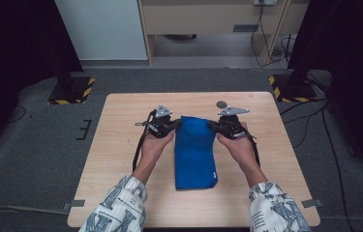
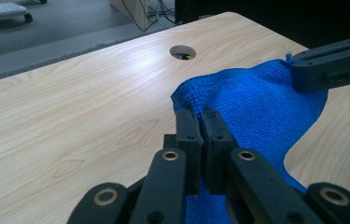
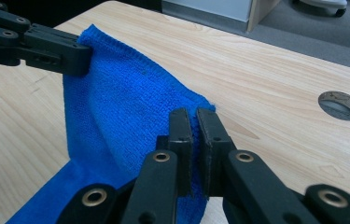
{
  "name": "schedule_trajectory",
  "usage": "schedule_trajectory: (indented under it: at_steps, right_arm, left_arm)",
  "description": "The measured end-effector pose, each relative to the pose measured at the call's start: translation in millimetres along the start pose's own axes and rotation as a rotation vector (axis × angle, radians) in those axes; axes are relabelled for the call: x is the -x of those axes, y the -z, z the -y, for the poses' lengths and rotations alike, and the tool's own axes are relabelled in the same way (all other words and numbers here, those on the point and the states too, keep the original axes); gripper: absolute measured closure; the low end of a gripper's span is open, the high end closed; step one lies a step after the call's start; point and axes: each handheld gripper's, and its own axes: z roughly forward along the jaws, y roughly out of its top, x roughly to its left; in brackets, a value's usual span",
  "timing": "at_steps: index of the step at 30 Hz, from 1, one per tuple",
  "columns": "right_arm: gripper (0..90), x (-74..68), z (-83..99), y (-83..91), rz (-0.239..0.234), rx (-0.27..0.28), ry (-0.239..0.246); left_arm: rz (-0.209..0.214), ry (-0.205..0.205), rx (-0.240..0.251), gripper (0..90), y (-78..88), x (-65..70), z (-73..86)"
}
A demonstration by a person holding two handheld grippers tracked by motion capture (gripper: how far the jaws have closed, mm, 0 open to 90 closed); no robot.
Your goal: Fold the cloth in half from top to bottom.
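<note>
Fuzzy blue terry cloth, folded oblong

Right gripper pinches blue cloth on table.

One blue cloth, two hand-held grippers, one wooden table

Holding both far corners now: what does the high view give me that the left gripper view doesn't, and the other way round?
High view alone: the blue terry cloth at full length, folded into a long strip that runs toward the table's near edge, plus both patterned sleeves and the right hand.

Left gripper view alone: the left tool close up, jaws shut on the cloth's corner, lifting it off the light wooden table.

Both: the cloth, the table, the round hole in the tabletop, and the right tool clamped on the other far corner.
</note>
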Motion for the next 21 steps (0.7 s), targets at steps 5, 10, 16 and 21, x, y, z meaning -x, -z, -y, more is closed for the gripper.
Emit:
schedule_trajectory:
  at_steps: [5,10,16,21]
  right_arm:
    - [85.3,2.8,-2.5,-1.2,0.005,0.007,-0.015]
    - [85.3,12.3,-11.2,-9.4,0.013,0.007,-0.027]
    - [85.3,19.9,-25.4,-18.8,0.028,0.016,-0.032]
    - [85.3,13.7,-19.6,-19.0,0.013,0.007,-0.013]
  left_arm:
    - [-0.004,0.013,0.002,86.8,-5.1,-3.2,-3.8]
    - [-0.007,0.028,0.008,86.9,-13.7,-12.8,-13.7]
    - [-0.013,0.025,0.011,86.9,-16.1,-21.0,-21.6]
    - [-0.009,0.019,0.004,86.8,-9.3,-18.5,-15.3]
